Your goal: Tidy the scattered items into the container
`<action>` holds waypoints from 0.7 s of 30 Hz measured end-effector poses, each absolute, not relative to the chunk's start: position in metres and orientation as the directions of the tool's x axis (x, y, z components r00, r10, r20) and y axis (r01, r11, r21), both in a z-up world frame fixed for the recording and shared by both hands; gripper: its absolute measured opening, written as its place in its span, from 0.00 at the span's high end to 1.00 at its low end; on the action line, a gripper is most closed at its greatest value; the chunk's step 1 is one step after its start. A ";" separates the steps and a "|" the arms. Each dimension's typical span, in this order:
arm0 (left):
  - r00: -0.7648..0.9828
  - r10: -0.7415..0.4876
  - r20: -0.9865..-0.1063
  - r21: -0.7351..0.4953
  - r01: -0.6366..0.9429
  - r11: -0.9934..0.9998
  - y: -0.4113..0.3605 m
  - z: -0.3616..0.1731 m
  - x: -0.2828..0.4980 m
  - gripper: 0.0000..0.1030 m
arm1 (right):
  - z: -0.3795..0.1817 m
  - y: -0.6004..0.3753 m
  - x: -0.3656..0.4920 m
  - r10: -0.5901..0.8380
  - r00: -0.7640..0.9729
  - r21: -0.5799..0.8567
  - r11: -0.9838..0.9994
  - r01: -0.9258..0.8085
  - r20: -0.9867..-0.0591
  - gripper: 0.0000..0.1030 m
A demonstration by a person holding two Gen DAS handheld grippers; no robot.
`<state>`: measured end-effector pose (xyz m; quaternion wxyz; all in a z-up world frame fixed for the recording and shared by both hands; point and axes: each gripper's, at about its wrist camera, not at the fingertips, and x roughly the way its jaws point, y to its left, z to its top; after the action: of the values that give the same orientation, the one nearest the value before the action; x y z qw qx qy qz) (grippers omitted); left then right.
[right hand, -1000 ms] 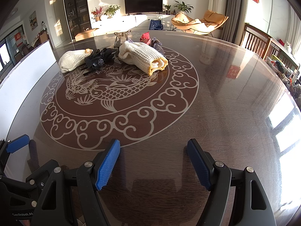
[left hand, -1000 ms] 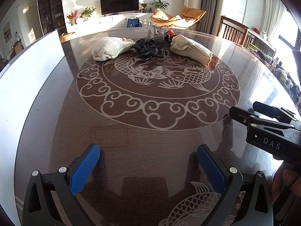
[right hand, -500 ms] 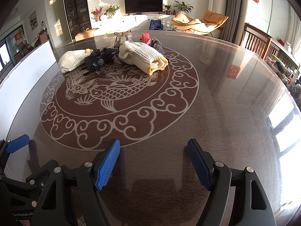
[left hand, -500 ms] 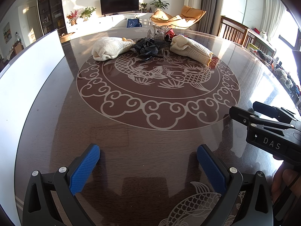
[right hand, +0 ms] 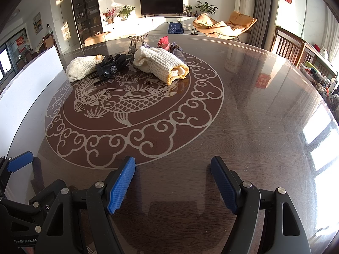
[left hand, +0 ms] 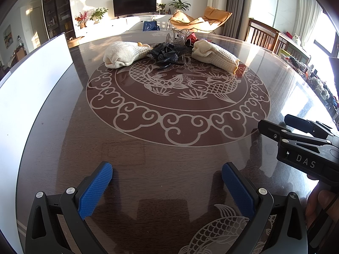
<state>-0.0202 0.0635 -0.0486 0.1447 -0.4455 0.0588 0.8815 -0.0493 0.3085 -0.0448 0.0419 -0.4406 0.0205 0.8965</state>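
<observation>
We see a round dark surface [left hand: 63,139] with a pale fish-and-cloud pattern, glossy under sunlight. At the left hand-held gripper's [left hand: 167,188] far left a white board [left hand: 31,80] stands on edge along the rim; whether it is a wall of the container we cannot tell.

Well ahead of both grippers, on the far part of the pattern, the scattered items lie in one cluster. The right towel [right hand: 161,64], cream and waffle-knit, is rolled; from the right hand-held gripper [right hand: 172,185] its long axis runs from far-left to near-right, and its open rolled end with a yellow edge faces toward us and to the right. The left towel [right hand: 81,68], also cream and bunched, lies with its long axis running from near-left to far-right, its rounded end nearest the left gripper. Between the two, touching or just beside both, sits a black bow clip [right hand: 112,65] with a sparkly centre. Behind the cluster we make out a glass piece [right hand: 136,42] and something red [right hand: 164,41], too small to name.

Both grippers hover low over the bare near part of the surface, side by side, well apart from the items. Each has its blue pads [left hand: 96,191] spread wide with nothing between them.
</observation>
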 end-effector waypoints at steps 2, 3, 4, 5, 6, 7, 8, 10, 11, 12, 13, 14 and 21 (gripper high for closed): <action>-0.561 0.203 -0.803 -0.025 -0.308 -0.951 0.064 -0.049 -0.020 0.00 | -0.045 0.309 -0.049 0.057 -0.608 0.000 -0.996 -0.093 -0.792 0.27; -0.561 0.203 -0.803 -0.025 -0.308 -0.951 0.063 -0.049 -0.020 0.00 | -0.045 0.309 -0.049 0.057 -0.608 0.000 -0.996 -0.093 -0.792 0.27; -0.561 0.203 -0.803 -0.025 -0.308 -0.951 0.063 -0.049 -0.020 0.00 | -0.045 0.309 -0.049 0.057 -0.608 0.000 -0.996 -0.093 -0.792 0.27; -0.561 0.203 -0.803 -0.025 -0.308 -0.951 0.063 -0.049 -0.020 0.00 | -0.045 0.309 -0.049 0.057 -0.608 0.000 -0.996 -0.093 -0.792 0.27; -0.561 0.202 -0.803 -0.025 -0.308 -0.951 0.063 -0.049 -0.020 0.00 | -0.045 0.309 -0.049 0.057 -0.608 0.000 -0.996 -0.093 -0.792 0.27; -0.561 0.202 -0.803 -0.025 -0.308 -0.951 0.063 -0.049 -0.020 0.00 | -0.045 0.309 -0.049 0.057 -0.608 0.000 -0.996 -0.093 -0.792 0.27; -0.561 0.202 -0.803 -0.025 -0.308 -0.951 0.063 -0.049 -0.020 0.00 | -0.045 0.309 -0.049 0.057 -0.608 0.000 -0.996 -0.093 -0.792 0.27; -0.561 0.202 -0.803 -0.025 -0.308 -0.951 0.063 -0.049 -0.020 0.00 | -0.045 0.309 -0.049 0.057 -0.608 0.000 -0.996 -0.093 -0.792 0.27; -0.561 0.202 -0.803 -0.025 -0.308 -0.951 0.063 -0.049 -0.020 0.00 | -0.045 0.309 -0.049 0.057 -0.608 0.000 -0.996 -0.093 -0.792 0.27; -0.561 0.202 -0.803 -0.024 -0.308 -0.951 0.063 -0.049 -0.020 0.00 | -0.045 0.309 -0.049 0.057 -0.608 0.000 -0.996 -0.093 -0.792 0.27; -0.561 0.202 -0.803 -0.024 -0.308 -0.951 0.063 -0.049 -0.020 0.00 | -0.045 0.309 -0.049 0.057 -0.608 0.000 -0.996 -0.093 -0.792 0.27; -0.561 0.202 -0.803 -0.024 -0.308 -0.951 0.063 -0.049 -0.020 0.00 | -0.045 0.309 -0.049 0.057 -0.608 0.000 -0.996 -0.093 -0.792 0.27; -0.561 0.199 -0.804 -0.020 -0.308 -0.951 0.064 -0.049 -0.021 0.00 | -0.045 0.309 -0.049 0.057 -0.608 0.000 -0.996 -0.093 -0.792 0.27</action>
<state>-0.0208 0.0635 -0.0488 0.1438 -0.4460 0.0612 0.8813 -0.0493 0.3085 -0.0448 0.0419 -0.4405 0.0207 0.8965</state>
